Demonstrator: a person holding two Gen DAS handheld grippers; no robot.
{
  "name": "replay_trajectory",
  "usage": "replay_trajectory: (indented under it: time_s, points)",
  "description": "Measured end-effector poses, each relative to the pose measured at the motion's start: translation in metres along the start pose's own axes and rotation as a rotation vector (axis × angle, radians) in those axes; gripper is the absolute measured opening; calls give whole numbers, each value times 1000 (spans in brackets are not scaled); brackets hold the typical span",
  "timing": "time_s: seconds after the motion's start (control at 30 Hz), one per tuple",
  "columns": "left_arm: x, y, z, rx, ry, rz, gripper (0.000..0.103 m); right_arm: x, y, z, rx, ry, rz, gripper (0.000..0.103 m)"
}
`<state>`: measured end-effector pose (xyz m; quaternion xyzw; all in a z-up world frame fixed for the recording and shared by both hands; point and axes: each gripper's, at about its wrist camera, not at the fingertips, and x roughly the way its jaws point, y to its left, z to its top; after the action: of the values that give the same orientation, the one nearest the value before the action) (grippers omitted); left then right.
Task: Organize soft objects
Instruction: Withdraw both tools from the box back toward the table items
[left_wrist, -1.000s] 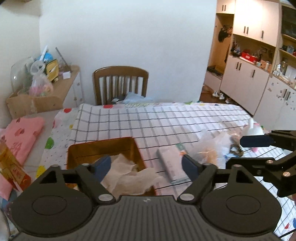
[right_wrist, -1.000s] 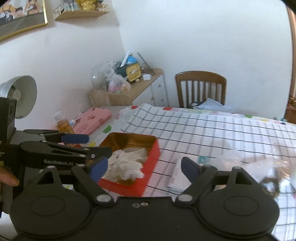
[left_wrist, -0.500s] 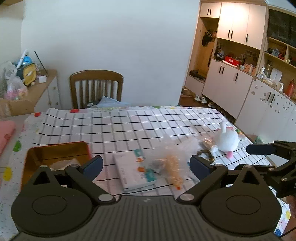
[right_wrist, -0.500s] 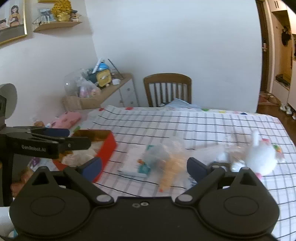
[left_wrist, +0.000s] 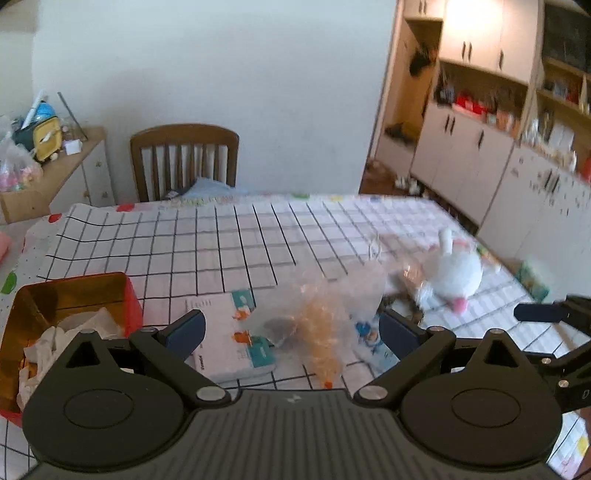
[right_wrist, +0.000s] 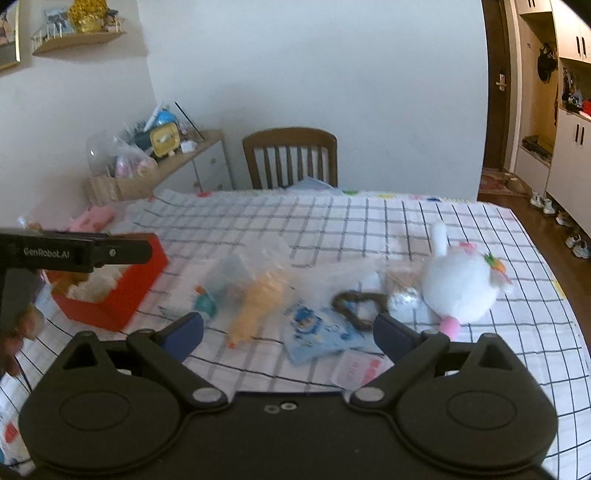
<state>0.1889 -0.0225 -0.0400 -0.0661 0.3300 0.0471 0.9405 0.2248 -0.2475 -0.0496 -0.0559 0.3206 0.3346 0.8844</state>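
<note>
A red tin box (left_wrist: 70, 295) with crumpled white cloth (left_wrist: 62, 332) inside sits at the table's left; it shows in the right wrist view (right_wrist: 110, 291) too. A white plush toy (right_wrist: 458, 288) lies at the right, also in the left wrist view (left_wrist: 456, 275). A clear plastic bag with an orange thing (right_wrist: 258, 299) lies mid-table, next to a blue packet (right_wrist: 317, 332) and a brown ring (right_wrist: 356, 302). My left gripper (left_wrist: 291, 332) is open and empty above the bag (left_wrist: 325, 314). My right gripper (right_wrist: 288, 332) is open and empty above the blue packet.
A white booklet (left_wrist: 229, 332) lies beside the tin. A checked cloth (right_wrist: 332, 221) covers the table. A wooden chair (right_wrist: 291, 155) stands at the far edge. A side cabinet (right_wrist: 177, 162) with clutter is far left. Cupboards (left_wrist: 480, 147) line the right wall.
Both grippers have swung right, away from the tin with the cloth, toward the bag and plush toy. Both stay open and empty.
</note>
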Motion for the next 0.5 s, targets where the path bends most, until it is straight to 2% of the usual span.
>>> replay_trajectory:
  time_s: [0.17, 0.37, 0.5]
  points:
    - [25, -13, -3, 34, 28, -23, 101, 16, -14, -11, 4, 48, -19, 98]
    - [59, -32, -3, 121, 55, -17, 101, 32, -32, -17, 7, 92, -20, 97]
    - [84, -37, 0, 130, 101, -35, 101, 46, -41, -23, 18, 128, -22, 96]
